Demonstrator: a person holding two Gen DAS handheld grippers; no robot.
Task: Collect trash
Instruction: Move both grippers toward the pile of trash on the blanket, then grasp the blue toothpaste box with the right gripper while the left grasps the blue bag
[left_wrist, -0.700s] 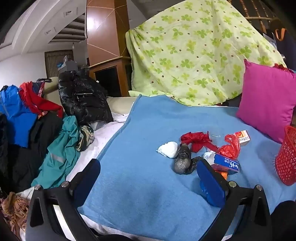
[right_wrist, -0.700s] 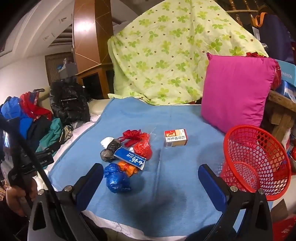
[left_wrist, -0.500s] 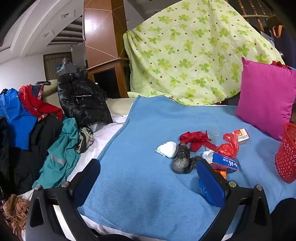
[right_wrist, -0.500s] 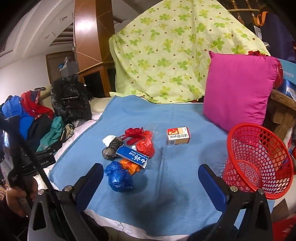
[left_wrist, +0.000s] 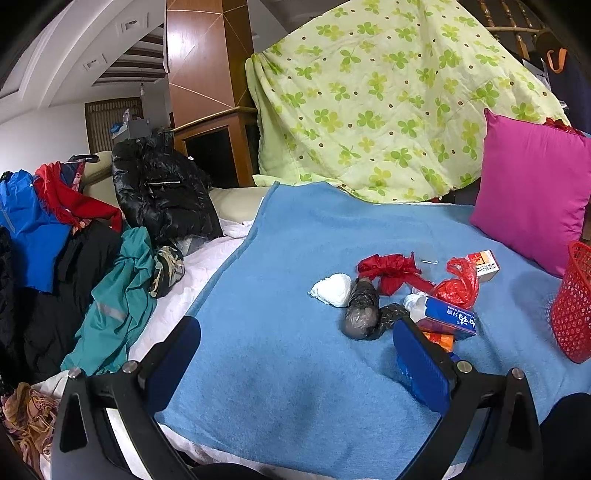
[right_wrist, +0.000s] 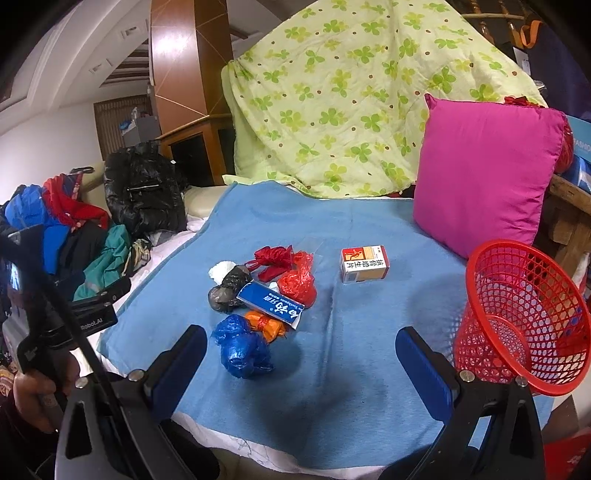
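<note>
Trash lies in a cluster on the blue blanket (right_wrist: 369, 332): a crumpled blue bag (right_wrist: 242, 345), an orange bag (right_wrist: 266, 325), a blue toothpaste box (right_wrist: 271, 303), a red bag (right_wrist: 298, 282), red wrapping (right_wrist: 271, 258), a grey-black bag (right_wrist: 227, 288), a white wad (right_wrist: 221, 268) and a small carton (right_wrist: 364, 264). A red mesh basket (right_wrist: 517, 317) stands tilted at the right edge. My right gripper (right_wrist: 301, 365) is open just in front of the blue bag. My left gripper (left_wrist: 295, 354) is open, left of the grey-black bag (left_wrist: 362, 310) and white wad (left_wrist: 332, 290).
A magenta pillow (right_wrist: 484, 173) leans behind the basket, with a green clover quilt (right_wrist: 351, 99) draped at the back. Jackets and clothes (left_wrist: 92, 258) pile up to the left of the blanket. A hand (right_wrist: 33, 391) holds the left gripper's body at the lower left.
Both views have crept slightly closer to the trash cluster. Both grippers stay open and nothing on the blanket has moved.
</note>
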